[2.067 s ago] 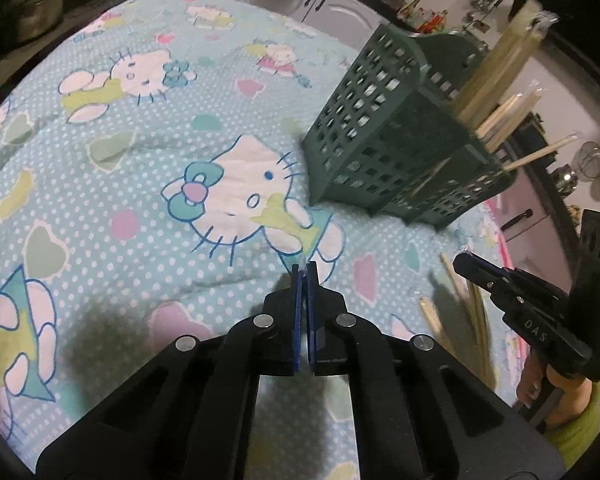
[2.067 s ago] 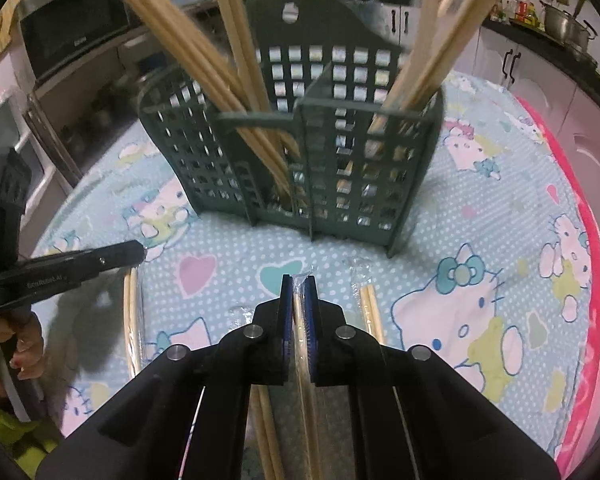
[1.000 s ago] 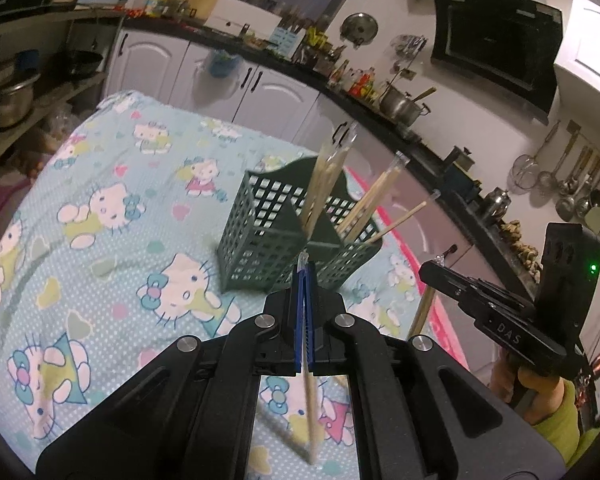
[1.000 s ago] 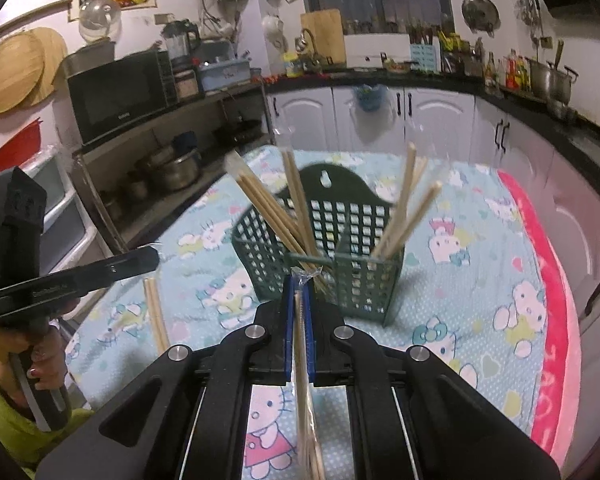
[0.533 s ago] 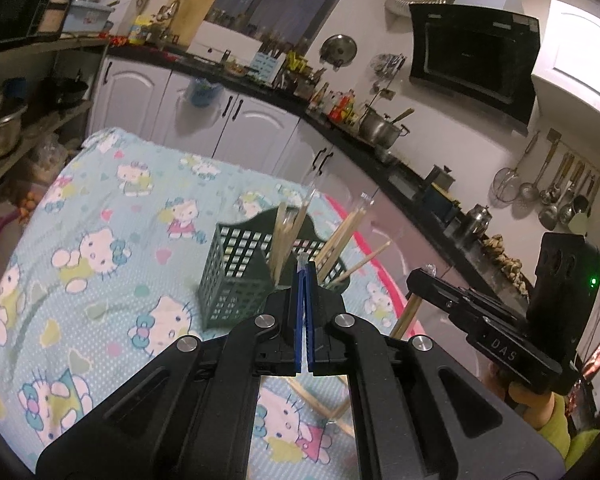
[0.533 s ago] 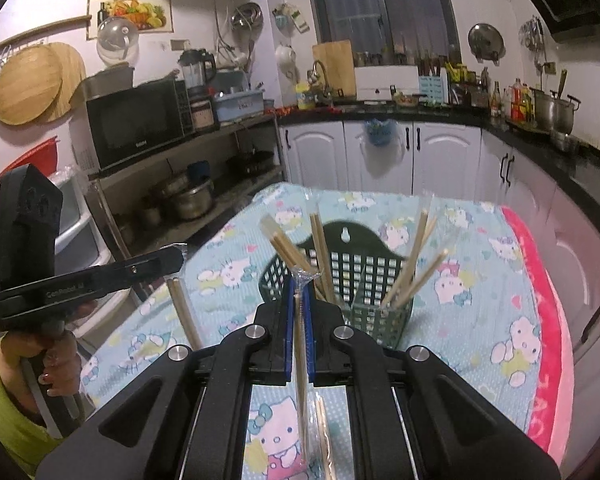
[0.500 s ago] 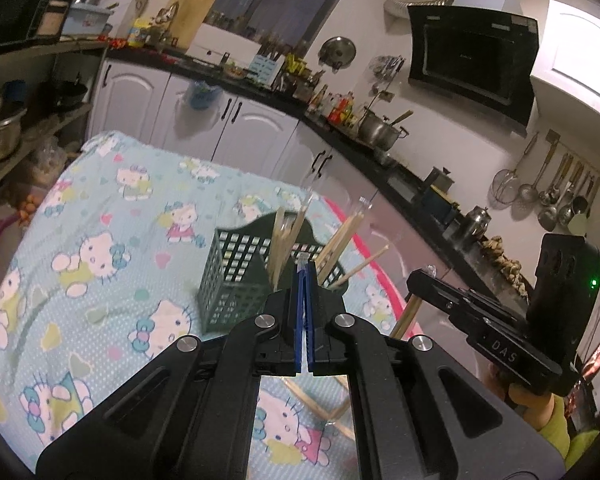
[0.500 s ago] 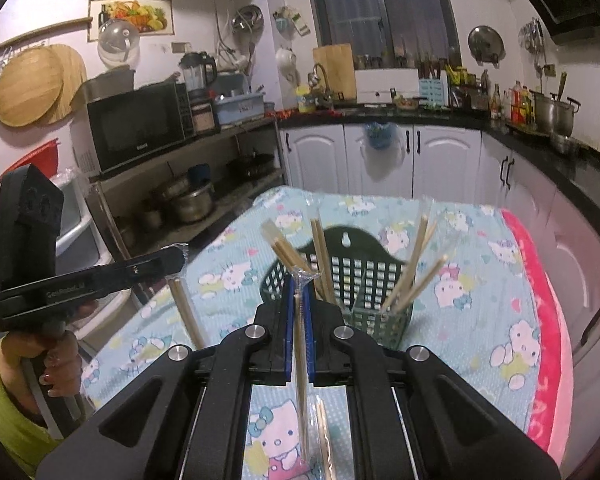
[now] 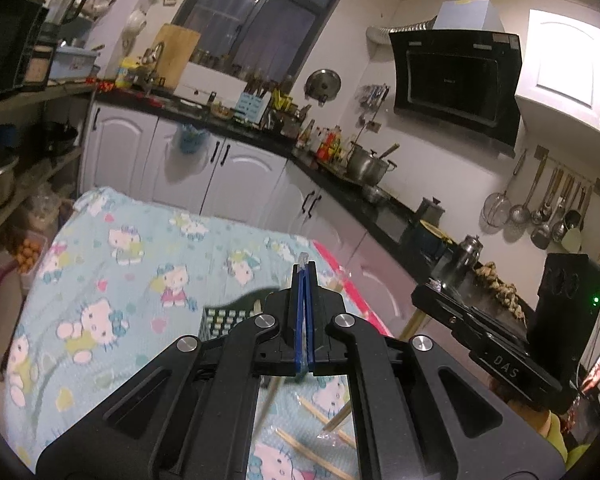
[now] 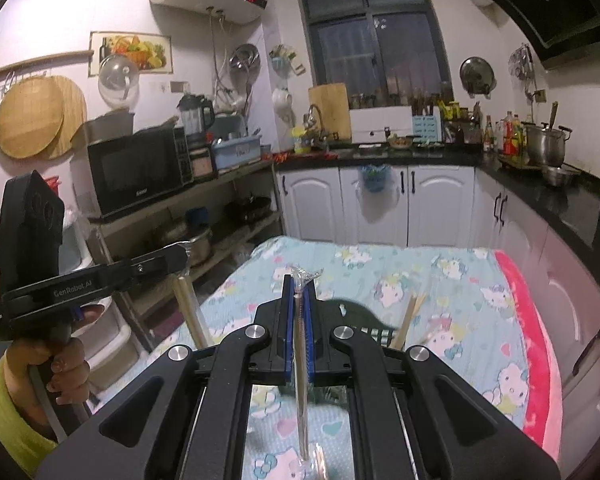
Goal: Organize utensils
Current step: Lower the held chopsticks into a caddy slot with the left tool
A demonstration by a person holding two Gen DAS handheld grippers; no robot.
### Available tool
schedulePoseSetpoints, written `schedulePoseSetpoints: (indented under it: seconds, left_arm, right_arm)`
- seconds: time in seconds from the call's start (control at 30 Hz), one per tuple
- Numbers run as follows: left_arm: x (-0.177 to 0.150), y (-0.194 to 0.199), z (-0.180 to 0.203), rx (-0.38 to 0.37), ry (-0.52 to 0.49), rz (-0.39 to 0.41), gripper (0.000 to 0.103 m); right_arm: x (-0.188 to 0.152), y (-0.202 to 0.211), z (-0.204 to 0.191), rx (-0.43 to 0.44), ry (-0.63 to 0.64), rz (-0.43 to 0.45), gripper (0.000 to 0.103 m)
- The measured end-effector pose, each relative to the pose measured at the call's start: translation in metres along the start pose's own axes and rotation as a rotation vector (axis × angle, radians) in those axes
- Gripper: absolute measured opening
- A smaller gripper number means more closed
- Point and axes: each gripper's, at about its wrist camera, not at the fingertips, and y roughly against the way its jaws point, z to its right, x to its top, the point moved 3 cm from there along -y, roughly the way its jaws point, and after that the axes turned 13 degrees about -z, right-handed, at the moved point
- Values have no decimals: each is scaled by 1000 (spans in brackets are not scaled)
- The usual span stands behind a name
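A home kitchen: white cabinets (image 10: 380, 208), microwave (image 10: 140, 168), range hood (image 9: 456, 84).

I see a plastic-wrapped pair of chopsticks (image 10: 301, 380) pinched between my right fingers (image 10: 287, 320), hanging down below them. Another wrapped pair (image 9: 269, 400) hangs from my left fingers (image 9: 299, 312). The dark green holder (image 9: 220, 320) sits beyond, loose pairs (image 9: 328, 428) lying beneath.

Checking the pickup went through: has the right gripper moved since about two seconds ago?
Yes. The right gripper has risen, shut on a wrapped chopstick pair; the green basket, which filled its view before, now sits low and mostly hidden behind it.
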Motion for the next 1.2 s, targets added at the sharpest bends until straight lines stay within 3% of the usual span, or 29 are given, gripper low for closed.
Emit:
schedulePoseSetpoints:
  seconds: [0.37, 0.7, 1.2]
  left_arm:
    - [50, 0, -2, -4, 17, 65, 0]
    - [76, -10, 7, -18, -1, 100, 0]
    - [82, -49, 5, 30, -32, 103, 0]
  right_arm:
    - [42, 6, 5, -24, -22, 114, 5]
    - [68, -3, 10, -36, -2, 190, 5]
    - [59, -46, 22, -69, 6, 195, 5]
